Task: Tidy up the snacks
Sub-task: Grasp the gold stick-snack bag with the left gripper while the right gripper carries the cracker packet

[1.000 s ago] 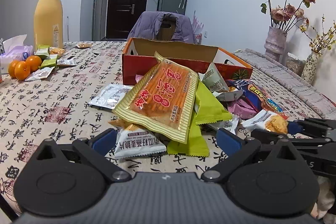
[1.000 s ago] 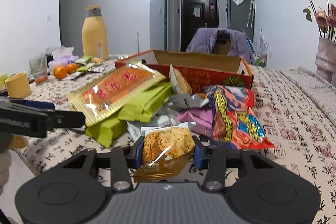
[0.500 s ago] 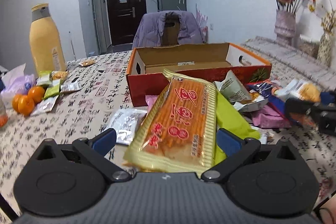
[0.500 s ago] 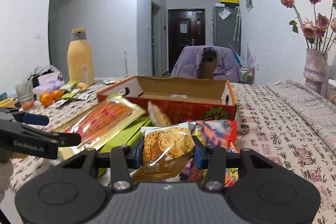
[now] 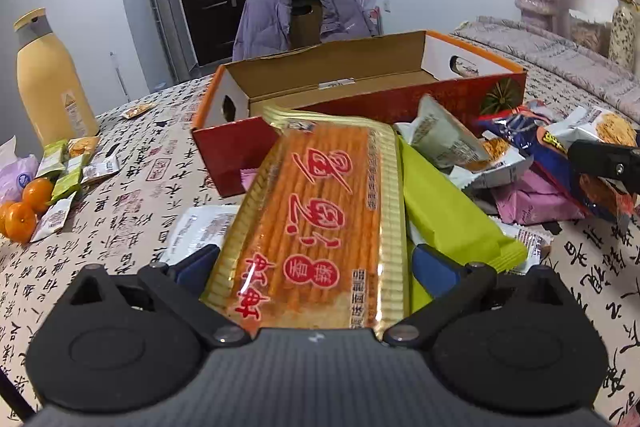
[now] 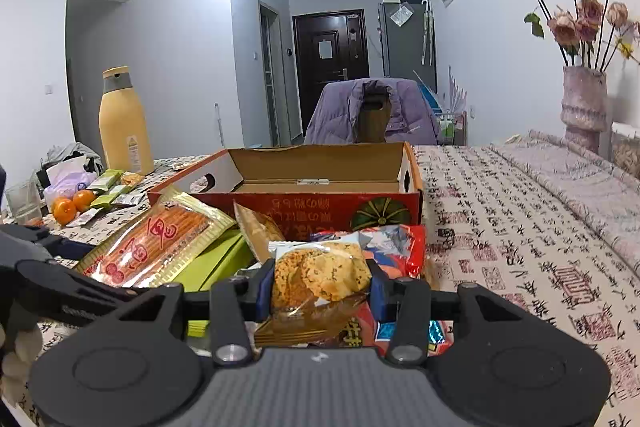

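My left gripper [image 5: 316, 263] is shut on a long gold-and-orange snack pack [image 5: 320, 223], held above the table and pointing at the open red cardboard box [image 5: 360, 95]. My right gripper [image 6: 318, 287] is shut on a clear cracker packet [image 6: 320, 271], lifted above the snack pile, facing the same box [image 6: 320, 183]. The pile holds green packs [image 5: 444, 211], a blue-red chip bag [image 6: 400, 255], a pink pack [image 5: 532, 195] and silver packets. The gold pack also shows at left in the right wrist view [image 6: 156, 247].
A tall yellow bottle [image 5: 48, 83], oranges [image 5: 28, 203] and small green packets [image 5: 68, 163] lie at the table's left. A chair with a purple jacket [image 6: 372, 115] stands behind the box. Vases of dried flowers [image 6: 584, 107] stand at the right.
Both grippers rose and moved toward the box. The left gripper closed on the gold pack and lifted it. The right gripper kept the cracker packet and raised it off the pile.
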`<move>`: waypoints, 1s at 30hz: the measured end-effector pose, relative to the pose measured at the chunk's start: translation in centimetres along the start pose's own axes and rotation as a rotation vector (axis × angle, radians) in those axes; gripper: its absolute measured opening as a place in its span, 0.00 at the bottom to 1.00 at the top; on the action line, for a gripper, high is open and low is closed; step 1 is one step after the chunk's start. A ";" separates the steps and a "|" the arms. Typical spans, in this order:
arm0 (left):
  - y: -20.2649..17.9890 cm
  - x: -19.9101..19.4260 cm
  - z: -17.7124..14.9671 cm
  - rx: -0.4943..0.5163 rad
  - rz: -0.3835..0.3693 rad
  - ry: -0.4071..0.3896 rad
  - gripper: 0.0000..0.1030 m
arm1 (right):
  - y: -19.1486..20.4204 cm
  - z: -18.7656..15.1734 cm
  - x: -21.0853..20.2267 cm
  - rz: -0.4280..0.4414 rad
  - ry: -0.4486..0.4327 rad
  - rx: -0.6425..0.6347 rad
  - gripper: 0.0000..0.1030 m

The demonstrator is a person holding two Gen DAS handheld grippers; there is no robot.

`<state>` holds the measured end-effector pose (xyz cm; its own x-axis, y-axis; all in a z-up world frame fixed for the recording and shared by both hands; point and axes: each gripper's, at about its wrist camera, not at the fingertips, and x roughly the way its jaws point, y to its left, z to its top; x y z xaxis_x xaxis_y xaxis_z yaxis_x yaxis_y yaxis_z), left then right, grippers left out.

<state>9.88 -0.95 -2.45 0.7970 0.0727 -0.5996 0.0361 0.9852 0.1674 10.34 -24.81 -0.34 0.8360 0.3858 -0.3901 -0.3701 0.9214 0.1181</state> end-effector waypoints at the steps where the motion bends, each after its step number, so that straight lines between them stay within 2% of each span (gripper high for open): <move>1: -0.1 0.1 0.0 -0.001 0.002 -0.003 1.00 | 0.0 -0.1 0.0 0.001 0.002 0.001 0.43; 3: -0.2 0.1 0.1 -0.009 0.006 -0.007 0.99 | 0.0 -0.2 0.2 0.008 0.006 0.005 0.43; 12: 1.0 -0.9 0.1 -0.078 -0.024 -0.061 0.67 | -0.1 -0.4 0.2 0.021 0.000 0.013 0.43; 17: 1.6 -1.9 0.2 -0.102 -0.036 -0.093 0.56 | 0.0 -0.2 0.0 0.023 -0.009 0.016 0.43; 19: 1.7 -2.4 0.2 -0.107 -0.032 -0.109 0.49 | 0.0 -0.1 0.0 0.022 -0.011 0.015 0.43; 25: 2.2 -3.8 1.1 -0.128 -0.037 -0.159 0.48 | 0.2 0.5 0.0 0.020 -0.026 0.004 0.43; 30: 2.4 -4.7 2.8 -0.147 -0.035 -0.206 0.48 | 0.4 2.4 0.4 0.010 -0.056 -0.012 0.43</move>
<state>7.93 0.59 2.97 0.9033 0.0204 -0.4286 -0.0108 0.9996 0.0248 11.53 -24.19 1.74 0.8537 0.3973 -0.3367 -0.3832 0.9170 0.1106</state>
